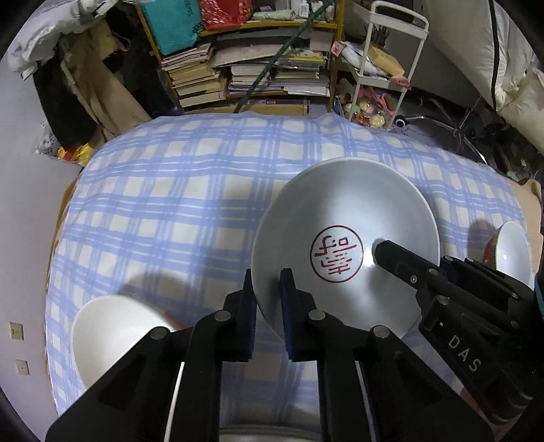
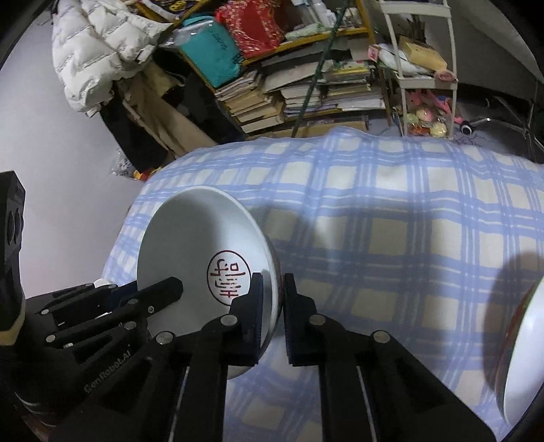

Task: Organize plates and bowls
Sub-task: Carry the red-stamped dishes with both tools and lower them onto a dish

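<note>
A white bowl (image 1: 340,204) with a red seal mark inside is held tilted above the blue plaid tablecloth (image 1: 170,190). My left gripper (image 1: 268,282) is shut on its left rim, one pad inside and one outside. In the right wrist view the same bowl (image 2: 190,238) has my right gripper (image 2: 273,282) shut on its right rim. A plain white bowl (image 1: 112,329) sits at the near left. A red-patterned bowl (image 1: 510,251) stands at the right edge, and the right wrist view shows this red-patterned bowl (image 2: 523,357) at its lower right.
Behind the table stand a yellow shelf (image 1: 265,23) stacked with books and a white cart (image 1: 380,78). A white padded jacket (image 2: 102,44) hangs at the back left. The cloth (image 2: 391,221) drops off at the far and left edges.
</note>
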`<state>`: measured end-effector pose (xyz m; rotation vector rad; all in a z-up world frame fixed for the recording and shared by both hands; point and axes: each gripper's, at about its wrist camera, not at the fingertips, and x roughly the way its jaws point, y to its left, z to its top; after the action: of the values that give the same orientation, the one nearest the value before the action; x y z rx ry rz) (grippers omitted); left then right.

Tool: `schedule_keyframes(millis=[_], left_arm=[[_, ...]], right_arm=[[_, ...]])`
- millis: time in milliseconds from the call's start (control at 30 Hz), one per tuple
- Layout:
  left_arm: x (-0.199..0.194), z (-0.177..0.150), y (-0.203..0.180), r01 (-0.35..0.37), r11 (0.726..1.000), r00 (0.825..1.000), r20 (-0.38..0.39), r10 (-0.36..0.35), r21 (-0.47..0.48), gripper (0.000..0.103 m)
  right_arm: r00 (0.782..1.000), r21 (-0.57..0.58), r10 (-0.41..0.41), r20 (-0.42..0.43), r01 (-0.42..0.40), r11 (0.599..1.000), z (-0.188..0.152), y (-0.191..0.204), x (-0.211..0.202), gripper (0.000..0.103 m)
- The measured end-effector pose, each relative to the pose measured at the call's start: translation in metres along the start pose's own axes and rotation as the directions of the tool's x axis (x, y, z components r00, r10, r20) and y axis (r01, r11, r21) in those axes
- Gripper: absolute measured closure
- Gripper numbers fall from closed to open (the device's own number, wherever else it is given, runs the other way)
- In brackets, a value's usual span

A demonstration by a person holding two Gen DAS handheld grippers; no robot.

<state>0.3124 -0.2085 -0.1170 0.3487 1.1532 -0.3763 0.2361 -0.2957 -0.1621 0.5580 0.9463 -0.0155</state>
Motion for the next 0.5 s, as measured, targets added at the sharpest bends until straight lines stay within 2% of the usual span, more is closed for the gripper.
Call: schedule_keyframes(millis=[200,500], left_arm=[[-0.029,-0.017,0.018,0.013,0.999,1.000,0.026,-0.012,-0.034,0.091],[-0.063,-0.045,0.045,-0.004,0.995,0.998,0.060,0.010,-0.104,0.091]], right_arm=[[0.999,-0.032,0.029,0.012,-0.029,0.999,-0.005,0.021,-0.018,0.091],[0.999,-0.131,0.049,0.008,-0.047,0.990,-0.020,0.063,-0.035,0.091]])
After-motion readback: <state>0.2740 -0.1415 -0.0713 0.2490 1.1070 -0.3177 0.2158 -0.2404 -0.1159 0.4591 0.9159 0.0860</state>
